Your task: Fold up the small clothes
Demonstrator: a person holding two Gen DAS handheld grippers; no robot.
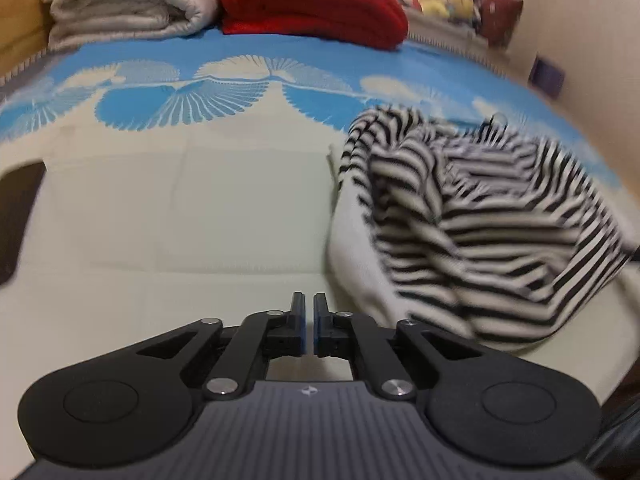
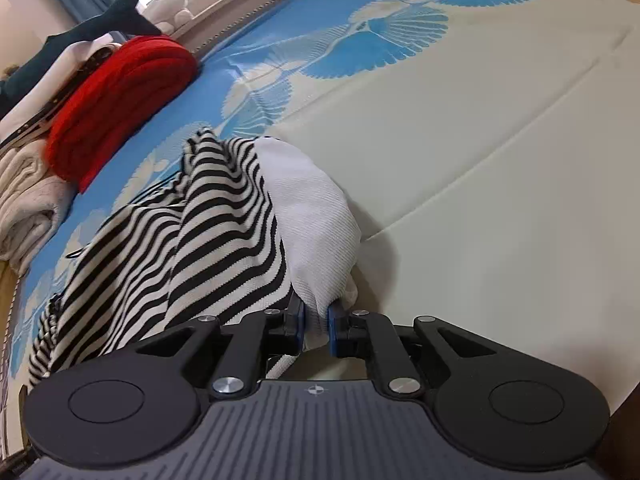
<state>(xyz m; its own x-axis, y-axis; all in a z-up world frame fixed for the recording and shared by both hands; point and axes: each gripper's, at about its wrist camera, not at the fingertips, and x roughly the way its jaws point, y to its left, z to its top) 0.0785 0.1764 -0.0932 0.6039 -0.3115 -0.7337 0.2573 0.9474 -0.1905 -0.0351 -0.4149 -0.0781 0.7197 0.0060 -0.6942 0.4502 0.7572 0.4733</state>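
A black-and-white striped garment with a plain white part lies crumpled on the cream and blue mat, right of my left gripper. The left gripper is shut and empty, its jaws nearly touching above the bare mat. In the right wrist view the same striped garment hangs bunched from my right gripper, which is shut on its white part. The cloth trails away to the left and up over the mat.
A folded red knit and a folded cream blanket lie at the far edge of the mat; they also show in the right wrist view, red knit, blanket. Plush toys sit on a ledge beyond.
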